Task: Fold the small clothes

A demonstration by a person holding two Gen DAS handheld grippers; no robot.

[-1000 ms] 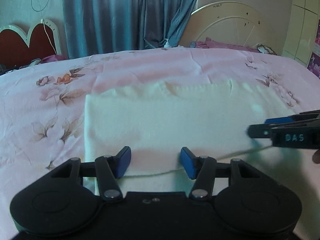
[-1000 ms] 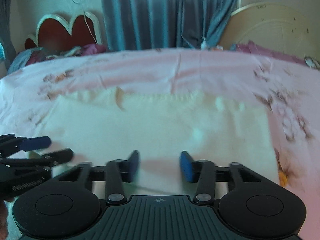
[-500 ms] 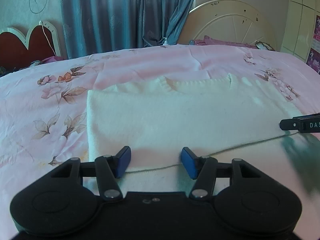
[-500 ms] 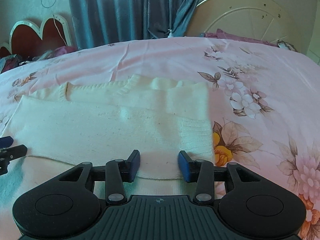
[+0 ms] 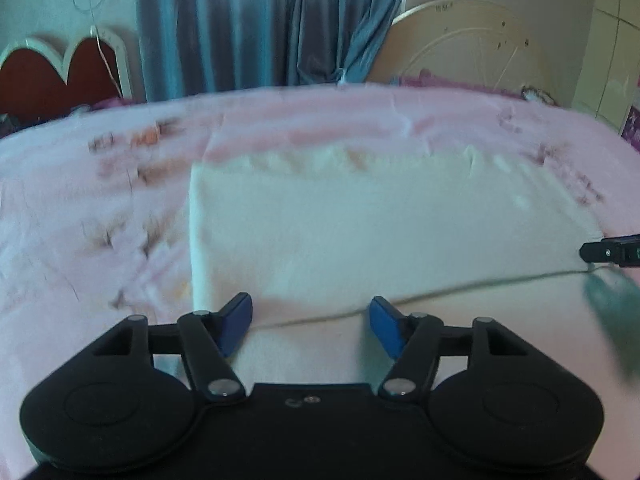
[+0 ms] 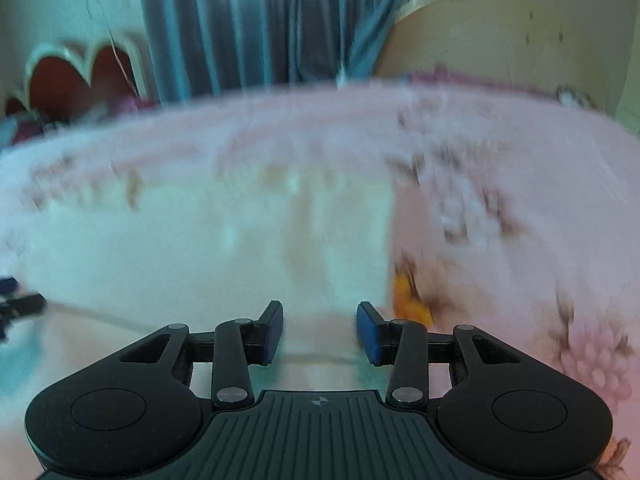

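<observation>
Cream garment [image 5: 360,240] folded flat, on pink floral bedsheet [image 5: 100,208]

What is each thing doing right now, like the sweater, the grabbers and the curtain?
Cream sweater: folded over, lying flat on the bed.
Left gripper: open, jaws just widened, holding nothing.
Right gripper: open, above the sweater's near edge.
Pink floral bedsheet: spread out.
Blue curtain: drawn shut.

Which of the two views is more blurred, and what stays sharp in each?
Right wrist view: heavier motion blur, cream garment and floral bedsheet smeared; the right gripper is crisp. Left wrist view: milder blur on the garment, left gripper sharp.
</observation>
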